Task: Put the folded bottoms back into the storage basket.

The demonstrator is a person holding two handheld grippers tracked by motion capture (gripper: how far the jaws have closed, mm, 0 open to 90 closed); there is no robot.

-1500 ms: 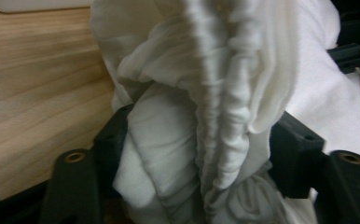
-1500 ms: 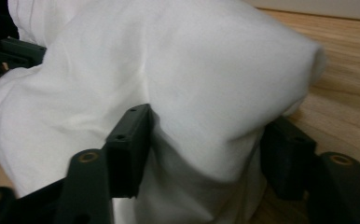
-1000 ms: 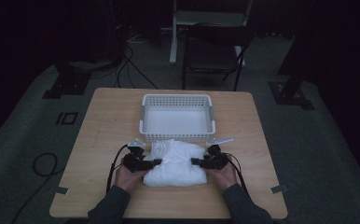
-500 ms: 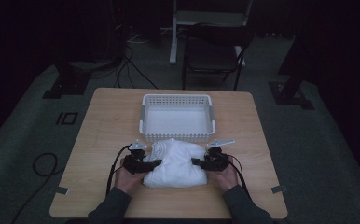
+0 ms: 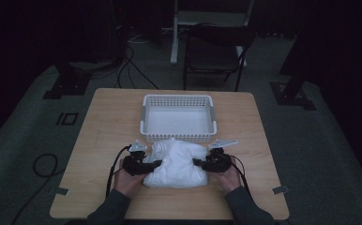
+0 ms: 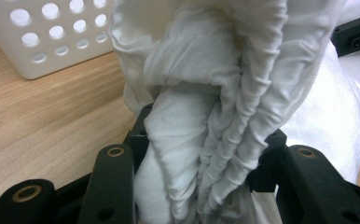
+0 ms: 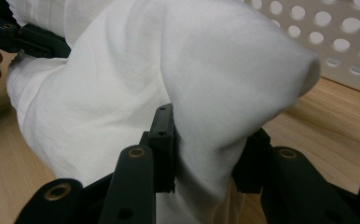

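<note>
Hardly anything shifts from the earlier high view: both hands stay where they were at the near half of the table (image 5: 99, 117), and the white cloth (image 5: 178, 161) remains bunched between them, in front of the white basket (image 5: 178, 118).

The left gripper (image 5: 152, 164) clamps the cloth's left side. In the left gripper view its two black fingers (image 6: 136, 140) pinch a thick gather of folds, the pleated fabric (image 6: 206, 130) squeezed between them and rising up and away past the tips. The rest of the bundle spills to the right, where the other gripper's black body shows at the upper corner.

The right gripper (image 5: 199, 162) clamps the cloth's right side. In the right gripper view its fingers (image 7: 162, 135) close on a smoother fold of the fabric (image 7: 192, 84), which balloons upward above the tips and hides them partly. The perforated basket wall (image 7: 336, 42) stands close behind, with bare wood between it and the cloth.

From above, the cloth sits on the table as a rumpled mound, its far edge just beside the basket's near wall; whether it touches the wall cannot be told. The basket's inside looks bare.
</note>
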